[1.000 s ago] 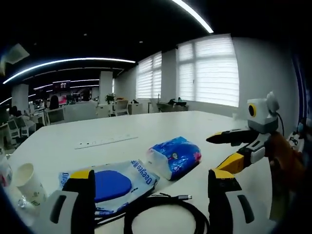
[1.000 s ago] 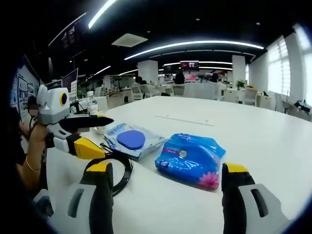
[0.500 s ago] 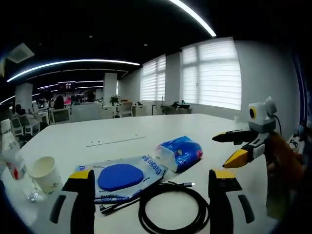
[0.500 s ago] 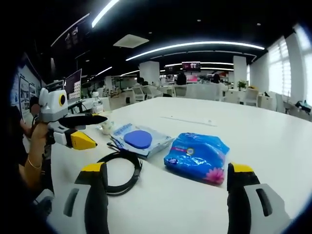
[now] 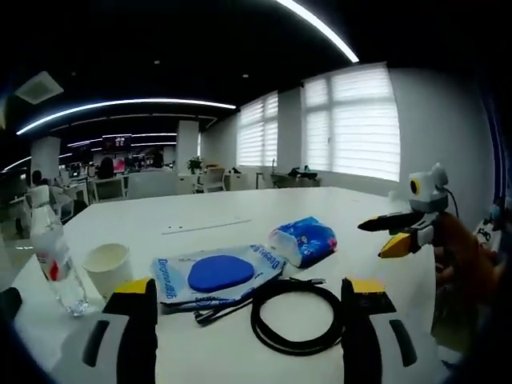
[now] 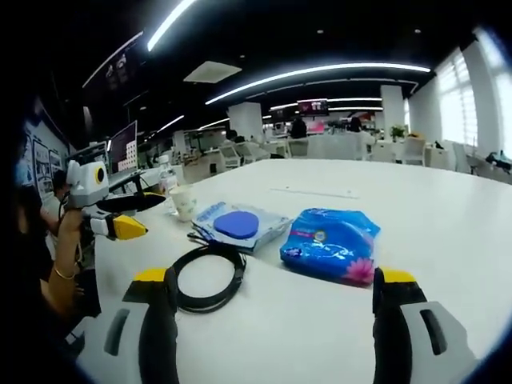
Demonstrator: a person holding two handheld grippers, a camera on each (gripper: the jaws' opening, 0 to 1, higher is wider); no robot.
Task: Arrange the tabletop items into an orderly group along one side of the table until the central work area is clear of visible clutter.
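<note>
Both grippers' fingers spread apart, empty, cable coil (image 5: 298, 314), wipes pack (image 5: 213, 274), tissue pack (image 6: 330, 245) ahead

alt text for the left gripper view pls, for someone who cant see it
Between the open left gripper jaws, a white table holds a coiled black cable, a wet wipes pack, a blue tissue pack, a paper cup and a water bottle. The right gripper enters, open.

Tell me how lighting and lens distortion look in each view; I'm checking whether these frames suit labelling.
Left gripper view: bright blinds at the window wash out detail, ceiling strip lights bow with the fisheye, the water bottle leans near the edge. Right gripper view: even overhead light, a soft sheen on the white table, the blue tissue pack and black cable stay sharp.
</note>
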